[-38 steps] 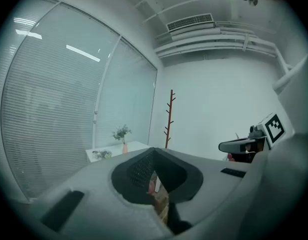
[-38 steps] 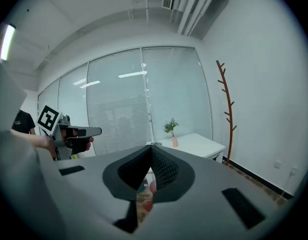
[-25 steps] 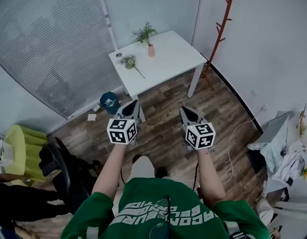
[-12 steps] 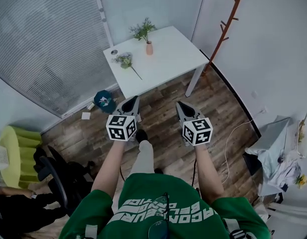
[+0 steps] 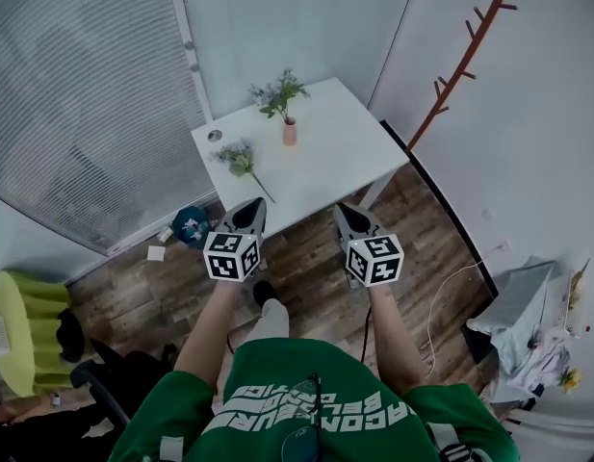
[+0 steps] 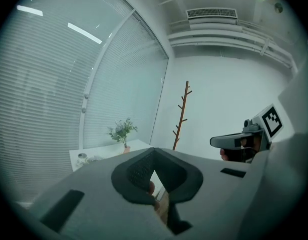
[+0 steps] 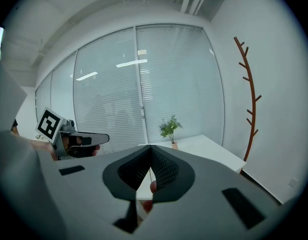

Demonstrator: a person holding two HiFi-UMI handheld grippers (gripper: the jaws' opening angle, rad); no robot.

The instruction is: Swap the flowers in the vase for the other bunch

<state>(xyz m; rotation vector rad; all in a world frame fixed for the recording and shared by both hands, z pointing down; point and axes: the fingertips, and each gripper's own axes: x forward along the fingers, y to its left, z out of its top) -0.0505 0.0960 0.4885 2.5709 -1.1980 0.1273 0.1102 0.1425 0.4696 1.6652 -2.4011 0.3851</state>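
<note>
**Approach to the tabletop (image 5: pixel 335 157).** The left hand-held gripper (image 5: pixel 250 206) and right hand-held gripper (image 5: pixel 343 210) both have their jaws closed on nothing. They are held short of the tabletop's near edge, well apart from the vase (image 5: pixel 290 135). The vase stands upright with its flowers (image 5: pixel 277 92) in it. The other bunch (image 5: pixel 237 157) lies flat to the vase's left, nearer the person. Judged step: reaching in. To do it well, open one hand-held gripper before arriving, pinch the stems just above the vase's mouth, steady the vase with the other, and lift straight up.

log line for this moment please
left hand-held gripper: shut, empty | right hand-held gripper: shut, empty | vase: flowers in, on table | other bunch: lying on table
</note>
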